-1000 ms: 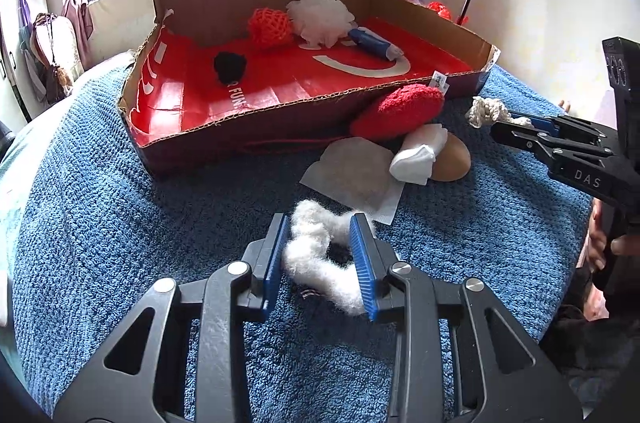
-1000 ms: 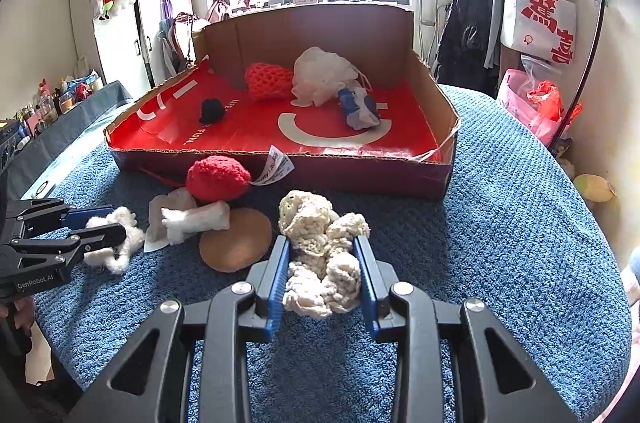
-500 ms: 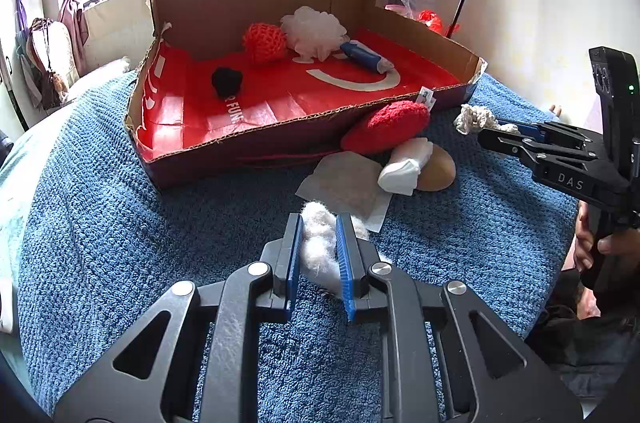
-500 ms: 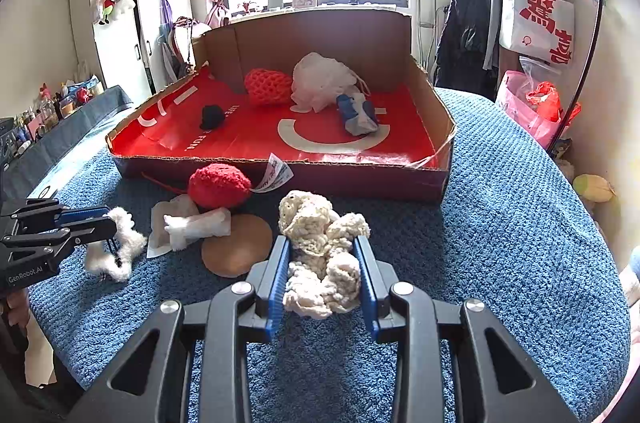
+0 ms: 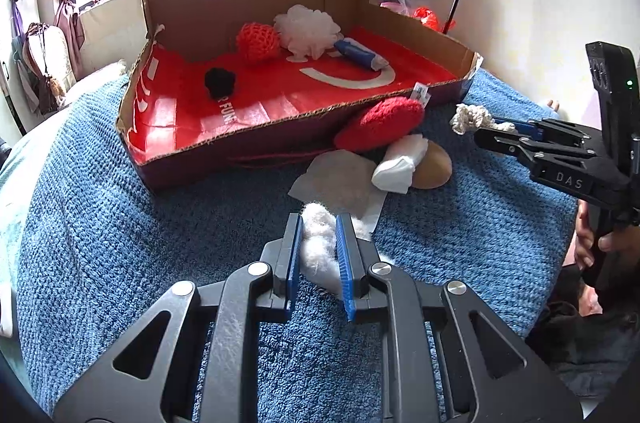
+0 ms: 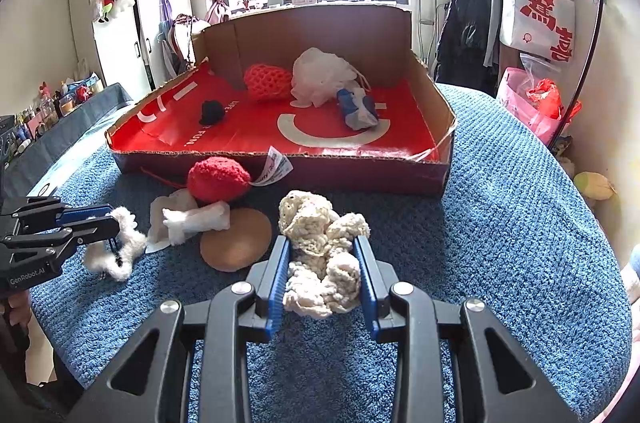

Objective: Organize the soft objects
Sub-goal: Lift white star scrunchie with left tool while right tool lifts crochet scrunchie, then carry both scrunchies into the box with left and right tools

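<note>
Cardboard box (image 6: 430,95) at 12 o'clock holds, L to R: black pom (image 6: 212,111), orange mesh ball (image 6: 267,82), white pouf (image 6: 324,77), blue roll (image 6: 356,105). Your left gripper (image 5: 318,251) now clenches white cotton (image 5: 316,251), lifted vs 1 s ago; right gripper (image 6: 322,273) stays clamped on cream crochet wad (image 6: 320,247), 6 o'clock.

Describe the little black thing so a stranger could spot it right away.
Find the cardboard tray with the red floor on the blue blanket. The black pom-pom lies alone on its left half, clear of the orange mesh ball and white bath puff near the back wall. It is the only dark item there.
</note>
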Demonstrator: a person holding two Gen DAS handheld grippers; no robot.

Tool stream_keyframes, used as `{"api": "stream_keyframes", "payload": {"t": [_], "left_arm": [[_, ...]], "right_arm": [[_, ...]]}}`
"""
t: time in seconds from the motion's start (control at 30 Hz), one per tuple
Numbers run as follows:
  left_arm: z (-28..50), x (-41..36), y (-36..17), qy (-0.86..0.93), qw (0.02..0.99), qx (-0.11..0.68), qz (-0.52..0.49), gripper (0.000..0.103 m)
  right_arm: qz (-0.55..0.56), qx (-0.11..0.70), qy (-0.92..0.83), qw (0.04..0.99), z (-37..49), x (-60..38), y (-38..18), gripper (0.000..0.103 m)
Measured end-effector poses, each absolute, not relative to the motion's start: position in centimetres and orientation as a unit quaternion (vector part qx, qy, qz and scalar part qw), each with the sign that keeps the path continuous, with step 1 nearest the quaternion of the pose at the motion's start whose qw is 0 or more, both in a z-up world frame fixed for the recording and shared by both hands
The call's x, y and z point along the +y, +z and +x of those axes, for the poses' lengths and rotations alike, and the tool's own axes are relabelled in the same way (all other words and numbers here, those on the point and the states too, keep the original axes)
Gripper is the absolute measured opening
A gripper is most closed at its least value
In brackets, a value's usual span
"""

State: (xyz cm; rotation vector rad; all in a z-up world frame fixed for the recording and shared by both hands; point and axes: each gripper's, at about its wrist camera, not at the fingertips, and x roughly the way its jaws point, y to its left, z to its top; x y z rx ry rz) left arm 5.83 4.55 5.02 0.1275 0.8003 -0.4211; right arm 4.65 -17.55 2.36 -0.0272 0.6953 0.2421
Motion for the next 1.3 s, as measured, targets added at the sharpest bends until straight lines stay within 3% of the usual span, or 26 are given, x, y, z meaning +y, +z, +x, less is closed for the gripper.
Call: {"api": "stream_keyframes", "payload": {"t": [0.33, 0.87, 1.3], "left_arm": [[6.2, 5.2, 4.3, -0.200, 0.897, 0.391, 0.050, 0.016], [6.9, 4.9, 8.9, -0.230, 0.908, 0.348, 0.037, 0.016], [17.6, 1.9, 11.7, -0.267, 0.893, 0.358, 0.054, 0.016]], "right_arm": [[-0.010, 0.346, 0.113, 0.931, 4.7, -17.9, 1.6, 0.034], [-0.013, 0.304, 0.127, 0.944, 5.5, -17.4, 5.6, 0.034], [-0.028, 0.354, 0.201, 0.913, 16.8, -14.8, 8.8, 0.034]]}}
